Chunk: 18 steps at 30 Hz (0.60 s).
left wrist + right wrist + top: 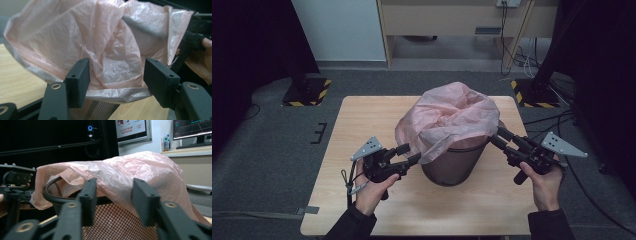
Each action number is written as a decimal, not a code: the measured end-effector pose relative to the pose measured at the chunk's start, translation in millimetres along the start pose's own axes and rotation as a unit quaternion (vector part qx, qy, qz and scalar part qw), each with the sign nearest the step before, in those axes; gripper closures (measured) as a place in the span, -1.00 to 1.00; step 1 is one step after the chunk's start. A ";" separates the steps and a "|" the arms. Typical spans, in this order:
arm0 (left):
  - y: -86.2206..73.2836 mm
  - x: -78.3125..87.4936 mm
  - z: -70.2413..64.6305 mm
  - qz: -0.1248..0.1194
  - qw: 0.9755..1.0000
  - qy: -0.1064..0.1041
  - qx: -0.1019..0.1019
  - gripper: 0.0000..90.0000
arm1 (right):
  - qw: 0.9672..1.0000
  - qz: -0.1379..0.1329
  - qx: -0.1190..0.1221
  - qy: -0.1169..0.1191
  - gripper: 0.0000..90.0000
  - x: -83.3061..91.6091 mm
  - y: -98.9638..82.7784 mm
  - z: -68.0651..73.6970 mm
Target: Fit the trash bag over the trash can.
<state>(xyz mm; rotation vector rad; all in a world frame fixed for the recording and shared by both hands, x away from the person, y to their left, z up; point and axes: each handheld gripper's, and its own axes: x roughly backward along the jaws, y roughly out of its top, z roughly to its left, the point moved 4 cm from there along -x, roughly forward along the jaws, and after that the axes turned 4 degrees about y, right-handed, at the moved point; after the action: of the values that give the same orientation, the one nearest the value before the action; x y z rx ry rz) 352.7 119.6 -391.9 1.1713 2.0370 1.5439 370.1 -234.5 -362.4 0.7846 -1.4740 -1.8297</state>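
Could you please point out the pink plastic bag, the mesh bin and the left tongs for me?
pink plastic bag [452, 112]: high view, crumpled top.
mesh bin [454, 165]: high view, bare wall below the bag.
left tongs [410, 154]: high view, midway between the tips.

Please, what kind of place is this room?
Probably a lab or office workroom: a small wooden table stands on grey carpet, hazard-striped stand bases sit on the floor, and a computer monitor and wall screen show behind.
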 end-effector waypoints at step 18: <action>-0.7 -1.1 2.4 -0.006 1.000 0.001 0.002 -0.16 | 0.997 -0.050 -0.023 -0.059 0.06 4.8 10.7 -7.8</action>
<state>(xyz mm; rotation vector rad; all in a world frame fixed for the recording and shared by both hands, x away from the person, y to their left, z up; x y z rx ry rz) 354.7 120.2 -393.7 1.1566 2.0444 1.5368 374.6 -244.6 -353.7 0.7508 -1.4826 -2.0080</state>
